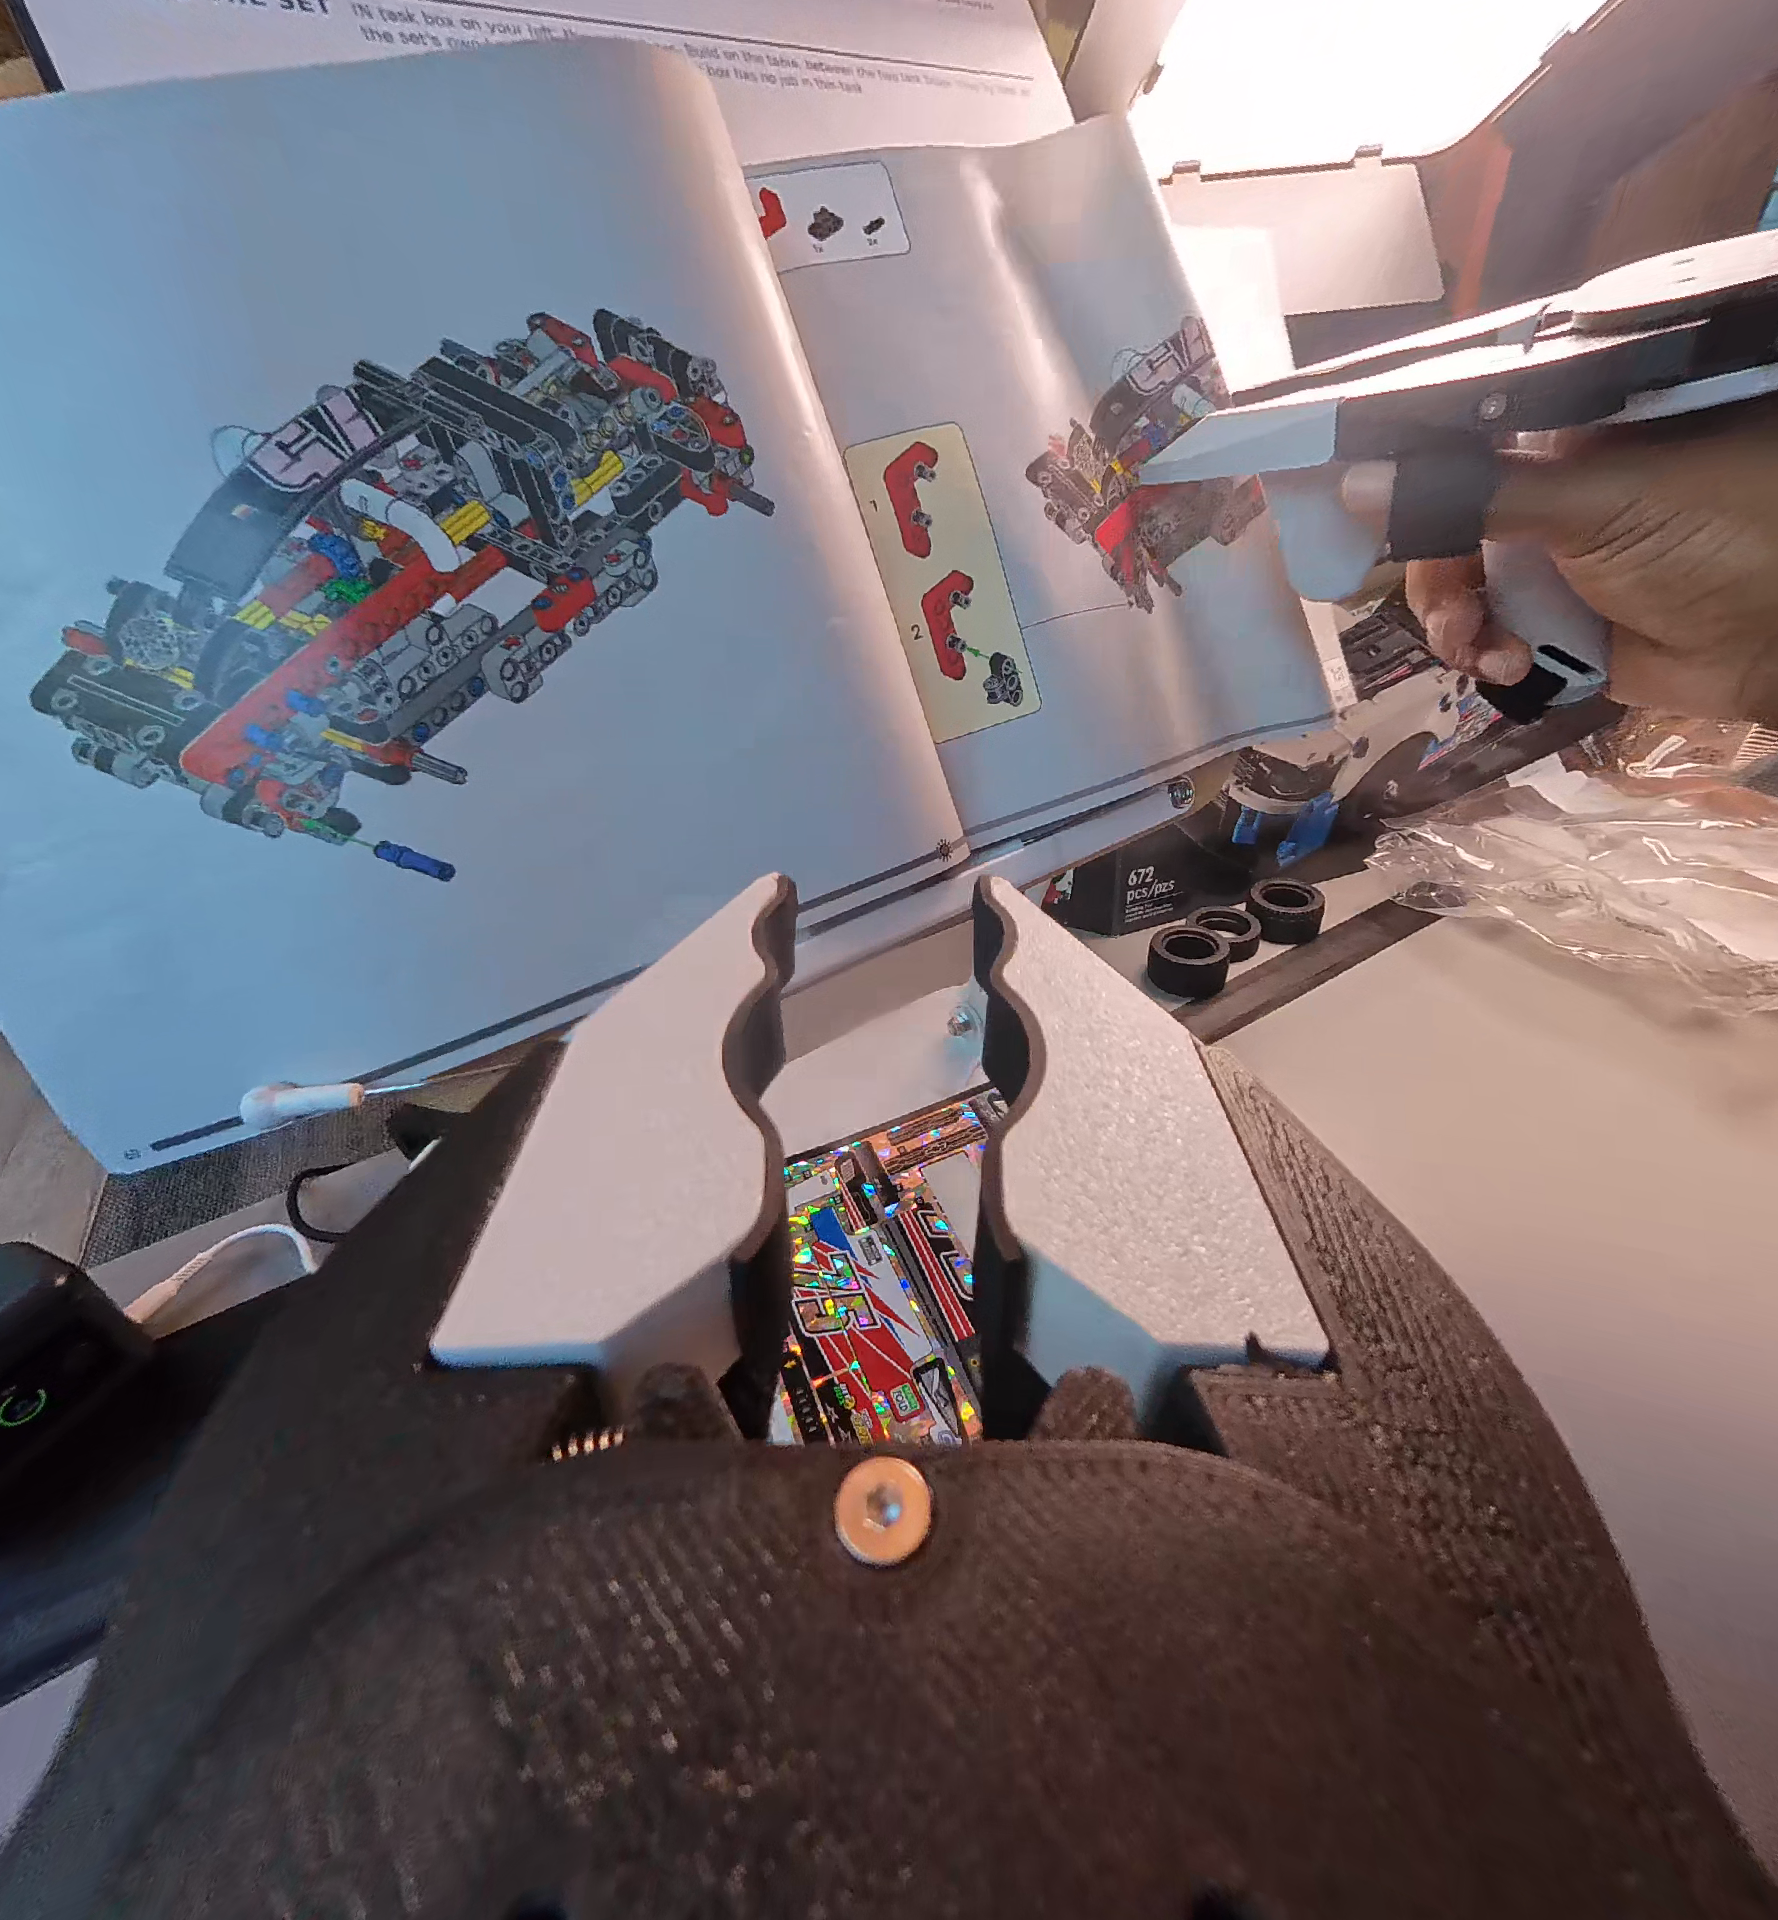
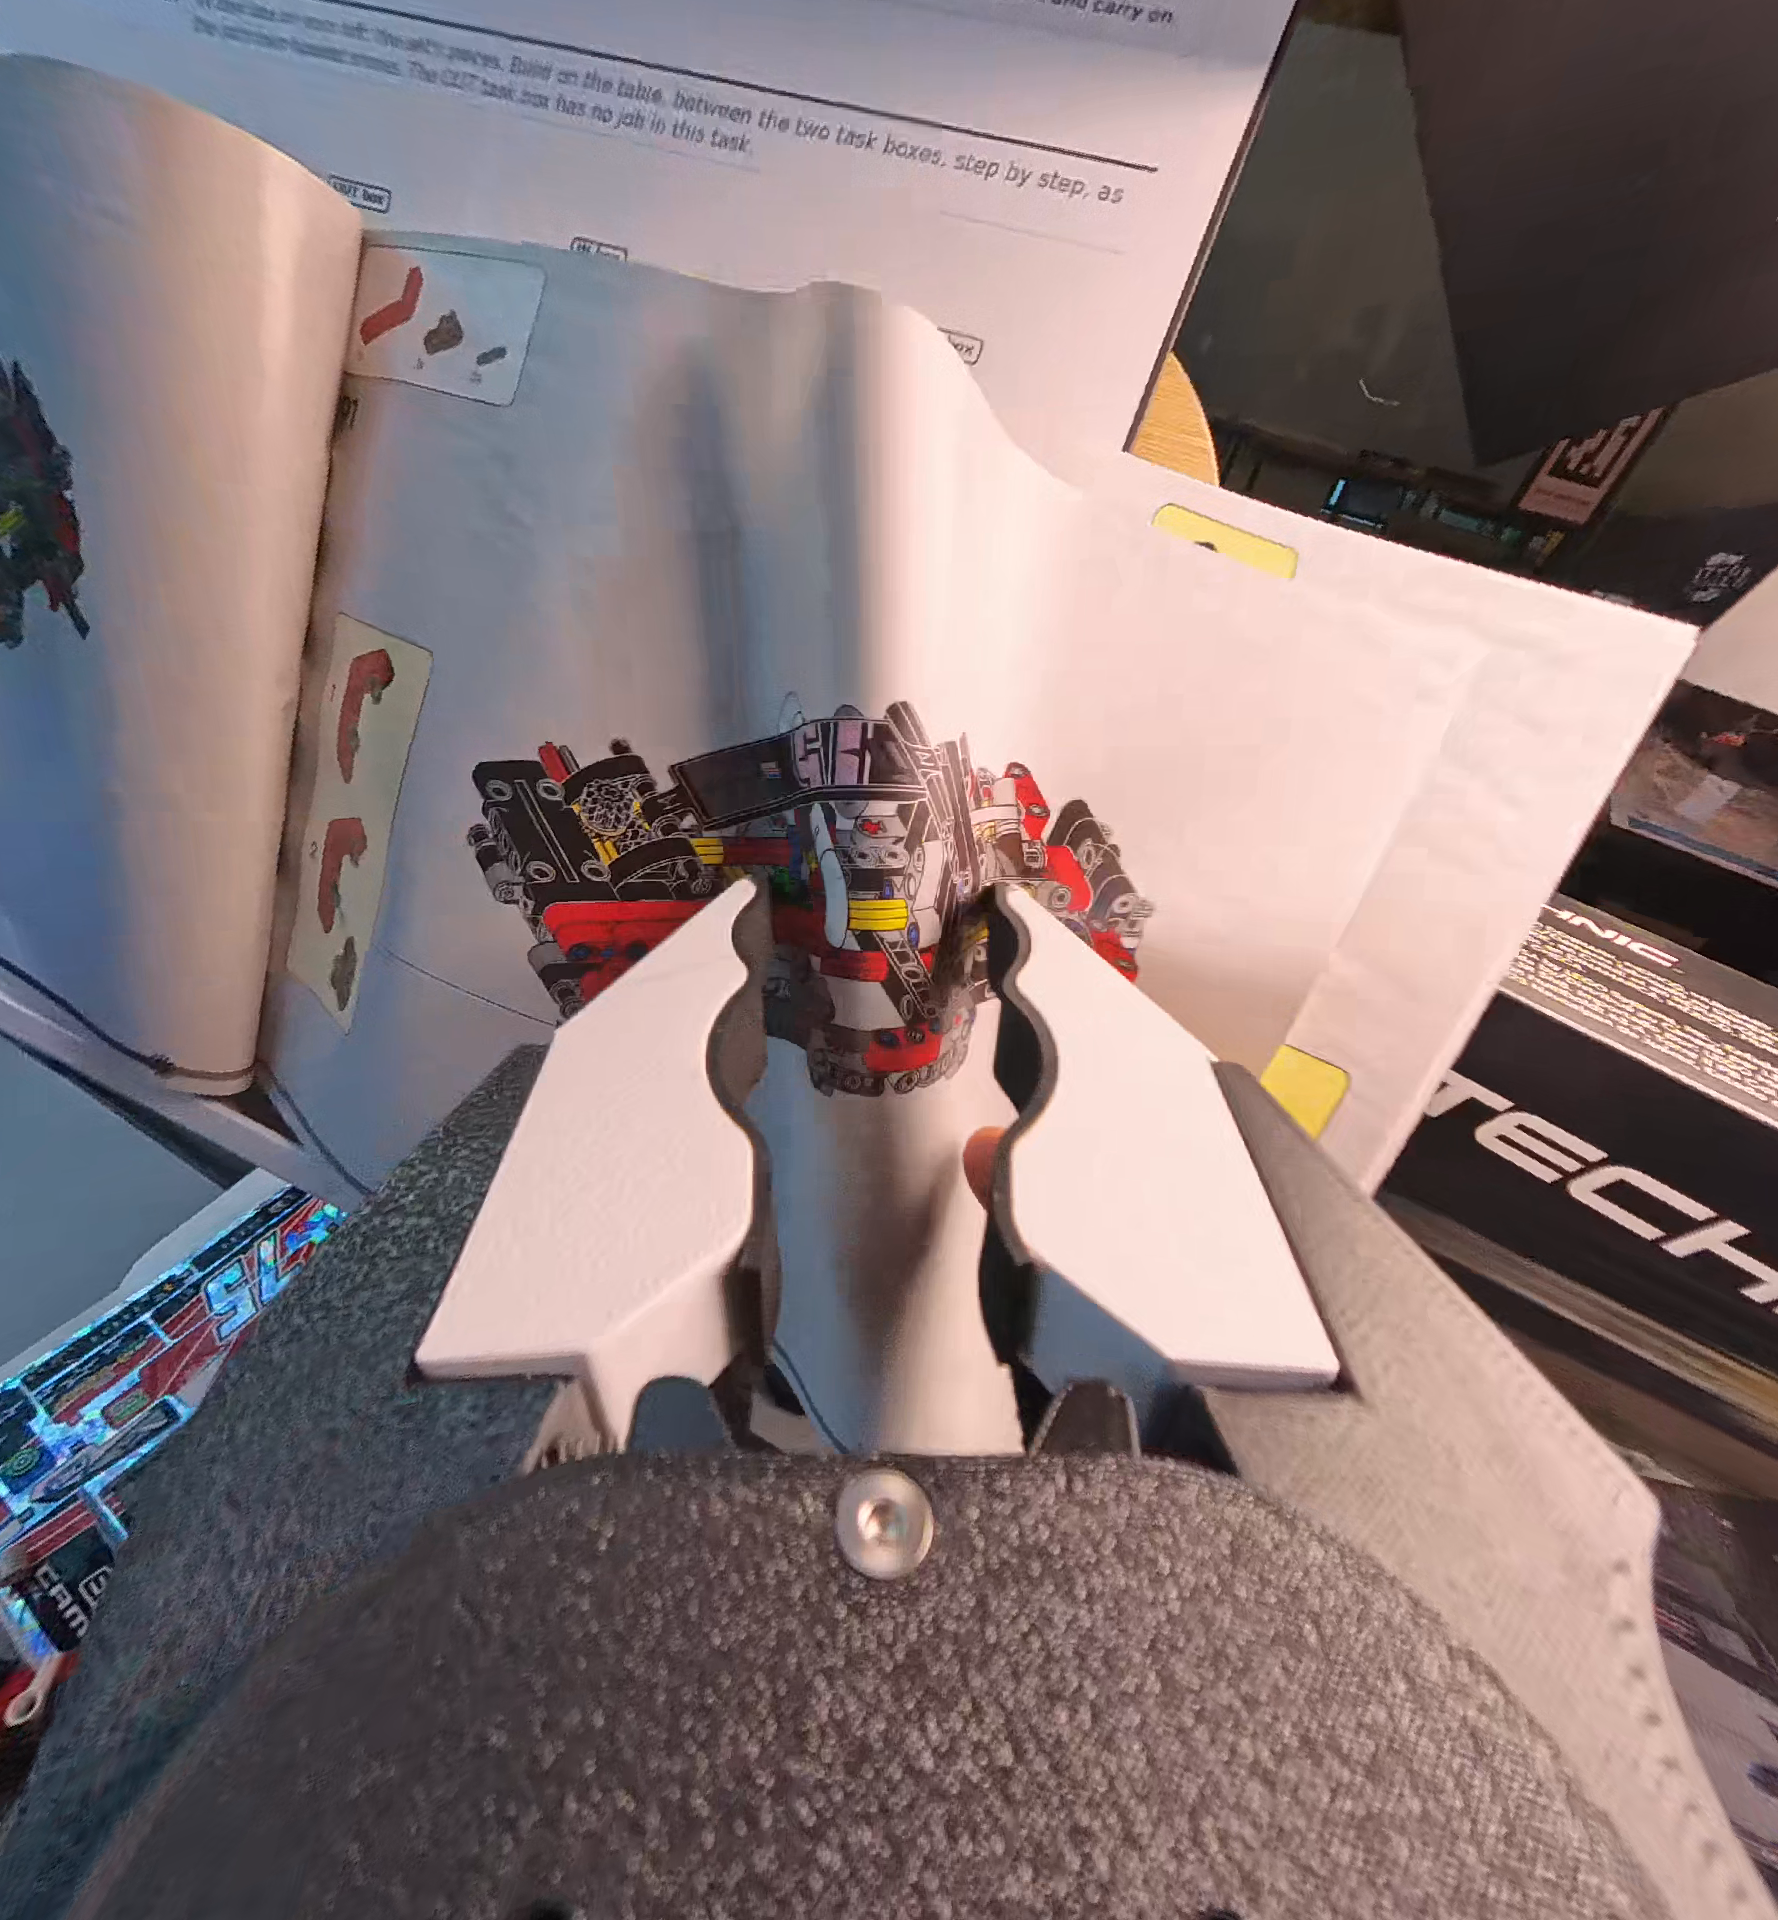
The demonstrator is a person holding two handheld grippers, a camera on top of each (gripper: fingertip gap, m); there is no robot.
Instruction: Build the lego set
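Standing propped on a stand at the far edge of the table [image 1: 1487, 1195], the open instruction booklet [image 1: 449, 260] is shown with a car assembly drawn on its left page. The left gripper [image 1: 880, 925] is held in front of the booklet's lower edge with its jaws apart and nothing between them; a holographic sticker sheet [image 1: 880, 1299] is seen on the table beneath them. The right gripper [image 2: 869, 914] is pointed at the curling right-hand page [image 2: 760, 520], its jaws parted on either side of a raised fold of that page; whether the paper is touched cannot be told. In the left wrist view the right gripper [image 1: 1165, 462] is seen from the side, carried by a hand [image 1: 1643, 582], with its tip against the page. Three black tyres [image 1: 1233, 925] are laid in a row near the far edge of the table, just beside the black set box [image 1: 1134, 894]. Crumpled clear plastic bags [image 1: 1643, 883] are seen toward the right edge
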